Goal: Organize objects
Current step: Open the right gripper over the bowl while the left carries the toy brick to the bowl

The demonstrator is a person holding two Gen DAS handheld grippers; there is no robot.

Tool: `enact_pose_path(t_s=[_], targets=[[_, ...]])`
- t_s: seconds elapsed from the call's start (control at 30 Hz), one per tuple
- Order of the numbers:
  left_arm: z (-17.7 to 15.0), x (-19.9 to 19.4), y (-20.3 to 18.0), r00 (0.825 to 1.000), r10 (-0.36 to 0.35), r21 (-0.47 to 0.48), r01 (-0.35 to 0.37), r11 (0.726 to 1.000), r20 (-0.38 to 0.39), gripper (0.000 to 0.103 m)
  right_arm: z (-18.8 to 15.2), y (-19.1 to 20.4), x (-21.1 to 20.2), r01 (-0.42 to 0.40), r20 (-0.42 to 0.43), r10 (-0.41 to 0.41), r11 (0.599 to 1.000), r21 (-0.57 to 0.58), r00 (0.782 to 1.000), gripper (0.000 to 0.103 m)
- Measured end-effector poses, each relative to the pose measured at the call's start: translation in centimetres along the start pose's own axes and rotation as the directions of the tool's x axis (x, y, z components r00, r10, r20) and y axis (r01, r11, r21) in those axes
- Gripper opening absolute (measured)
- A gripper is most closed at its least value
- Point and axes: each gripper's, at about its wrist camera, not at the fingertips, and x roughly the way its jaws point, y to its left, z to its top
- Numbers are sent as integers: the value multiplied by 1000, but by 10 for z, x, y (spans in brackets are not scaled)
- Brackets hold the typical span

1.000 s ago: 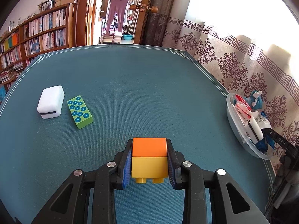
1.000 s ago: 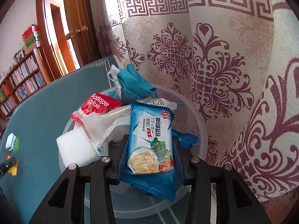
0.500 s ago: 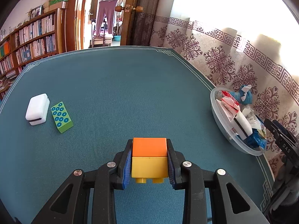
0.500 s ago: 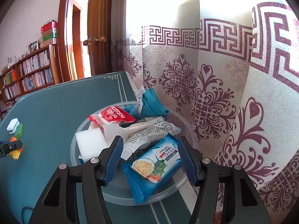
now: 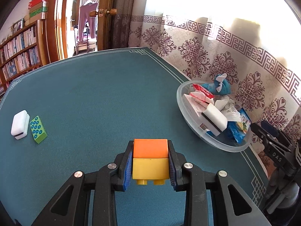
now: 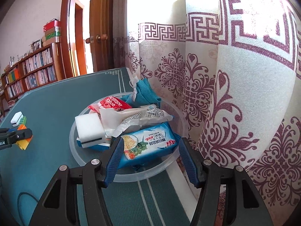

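The left gripper [image 5: 150, 163] is clamping the stacked blocks [image 5: 150, 159], needing a level carry over the bowl [image 5: 190, 118] rim, while the right gripper [image 6: 150, 162] is hanging spread apart.

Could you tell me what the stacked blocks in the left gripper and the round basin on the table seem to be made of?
The orange and yellow blocks, held in the left gripper, look like moulded hard plastic: smooth matte faces, crisp edges, studs below. The basin appears to be translucent frosted plastic: the teal tablecloth shows faintly through its thin rim, though glass cannot be ruled out.

Two white erasers [image 5: 19, 124] [image 5: 214, 119]; one green block [image 5: 38, 129]; one bowl [image 5: 222, 145].
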Motion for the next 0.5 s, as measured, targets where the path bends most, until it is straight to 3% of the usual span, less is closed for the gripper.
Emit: enact_pose_path(t_s=[0.2,0.5], targets=[[7,4,-36,997,-77,54,77,996,-15,33,-1,0,-4,-30,8,30,1000,0,1000,62],[14,23,-89,976,-211,141,217,966,-55,33,2,-3,-12,-69,31,68,997,26,997,62]])
